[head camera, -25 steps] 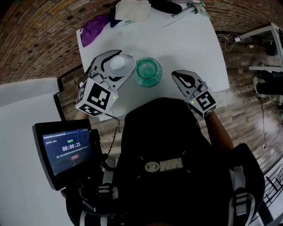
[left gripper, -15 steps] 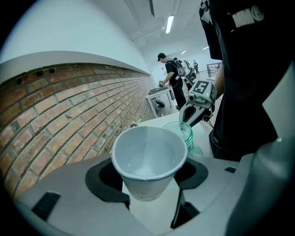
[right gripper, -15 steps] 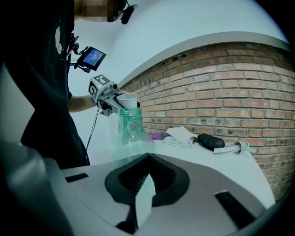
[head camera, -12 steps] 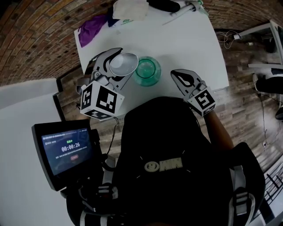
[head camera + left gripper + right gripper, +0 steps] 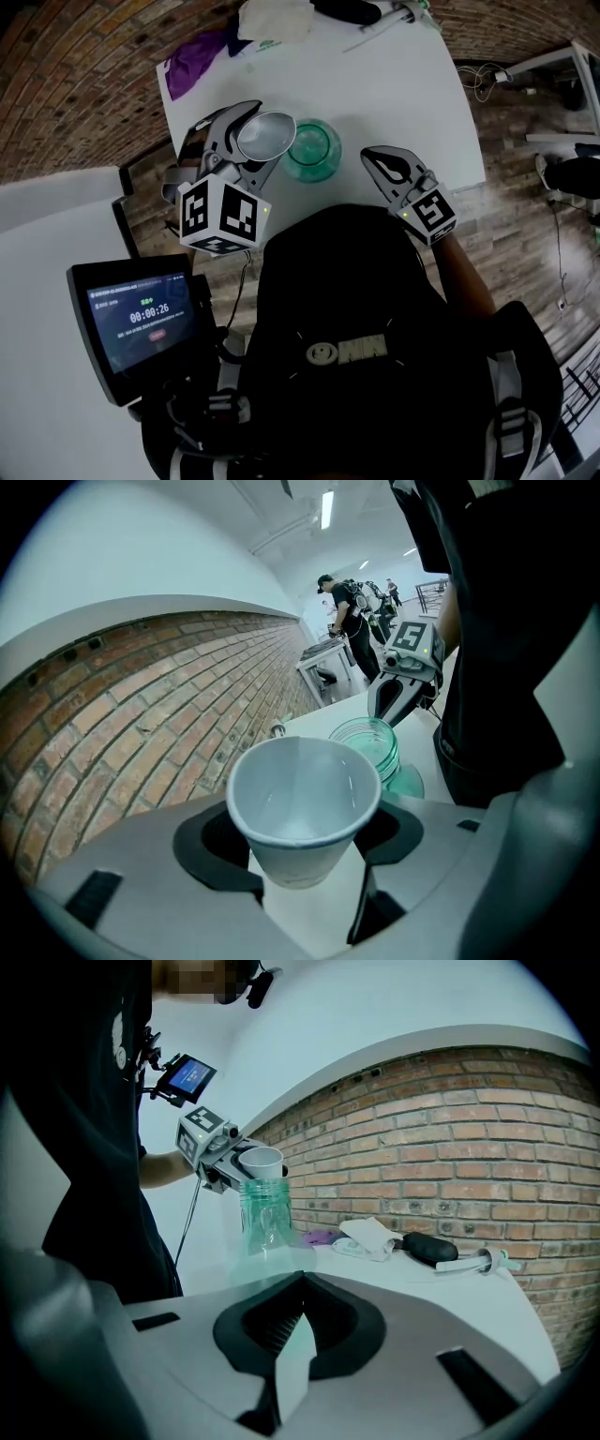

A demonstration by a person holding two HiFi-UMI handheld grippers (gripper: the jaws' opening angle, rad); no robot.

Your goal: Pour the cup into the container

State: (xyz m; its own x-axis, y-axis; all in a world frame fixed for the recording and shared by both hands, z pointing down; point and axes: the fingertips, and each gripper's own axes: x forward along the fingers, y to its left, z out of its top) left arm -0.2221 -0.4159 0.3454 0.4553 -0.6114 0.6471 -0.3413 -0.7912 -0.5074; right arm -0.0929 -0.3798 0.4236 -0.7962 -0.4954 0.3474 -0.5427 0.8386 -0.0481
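Found paper cup (image 5: 302, 808) clamped mid-wall in left gripper (image 5: 253, 141), tilted at green container (image 5: 312, 150) rim near table (image 5: 403, 84) near edge; judged light, thin-walled, crushable, best held gently below rim; right gripper (image 5: 287, 1363) closed, empty.

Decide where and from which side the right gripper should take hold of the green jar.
Grip the jar around its round body below the rim, coming level from its right. It stands upright, mouth open, with the tilted cup at its left, so the top and that side should stay free. The right gripper, now shut, must open first.
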